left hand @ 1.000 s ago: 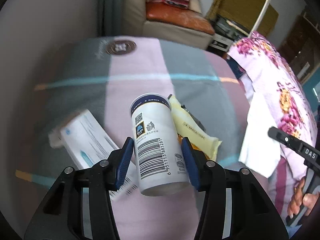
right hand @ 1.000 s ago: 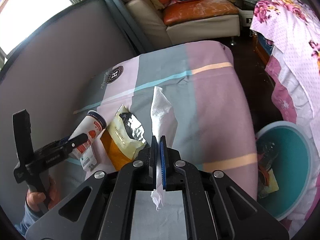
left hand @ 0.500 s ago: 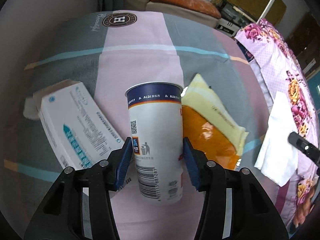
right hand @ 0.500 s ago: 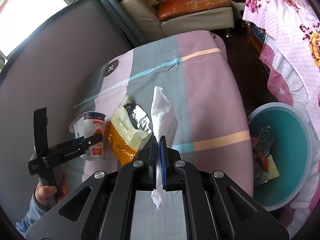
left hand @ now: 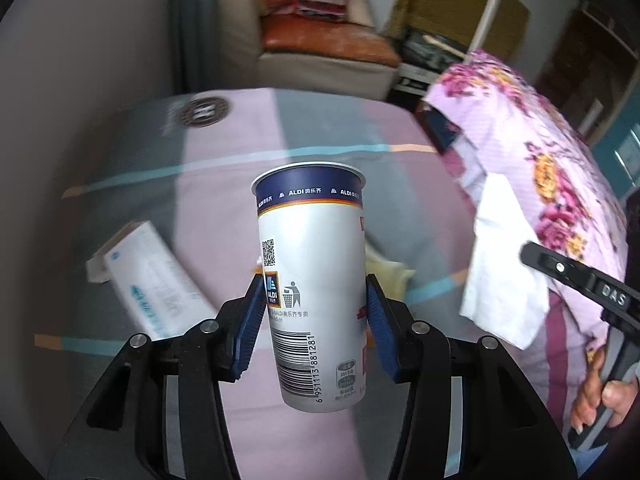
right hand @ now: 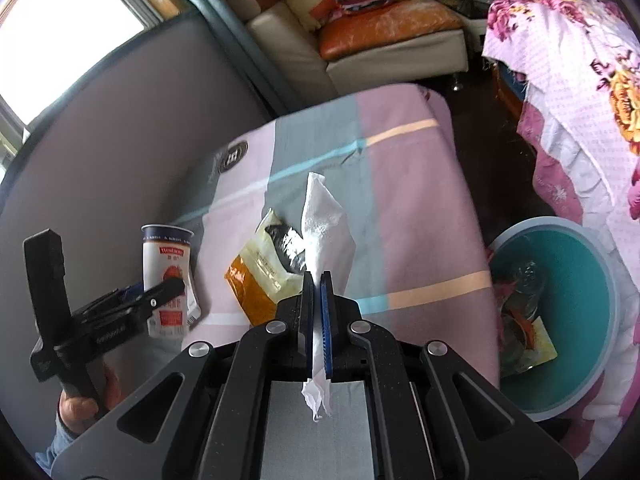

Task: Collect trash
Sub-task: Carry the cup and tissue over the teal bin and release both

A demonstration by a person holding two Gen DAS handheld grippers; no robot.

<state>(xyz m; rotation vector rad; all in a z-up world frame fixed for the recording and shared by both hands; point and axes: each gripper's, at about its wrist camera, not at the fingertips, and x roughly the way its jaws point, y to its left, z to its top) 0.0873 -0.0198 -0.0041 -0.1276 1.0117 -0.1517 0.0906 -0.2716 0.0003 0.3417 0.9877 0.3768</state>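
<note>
My left gripper [left hand: 316,300] is shut on a white and navy paper cup [left hand: 312,280] and holds it upright above the bed; the cup also shows in the right wrist view [right hand: 166,276]. My right gripper [right hand: 317,280] is shut on a white tissue [right hand: 322,224], which also hangs at the right of the left wrist view [left hand: 502,256]. A yellow and orange snack wrapper [right hand: 264,272] lies on the bedspread between the grippers. A white and blue carton [left hand: 152,276] lies left of the cup. A teal trash bin [right hand: 560,312] with trash inside stands on the floor at the right.
The bedspread [right hand: 416,184] has pink and grey blocks with blue and orange stripes. A grey headboard wall [right hand: 100,152] runs along its left. A floral cover [right hand: 580,80] drapes at the right, above the bin. A sofa [right hand: 384,40] stands beyond the bed.
My left gripper has lifted the cup up off the bedspread and tipped it upright. My right gripper holds the tissue as before and has shifted slightly toward the bin side.
</note>
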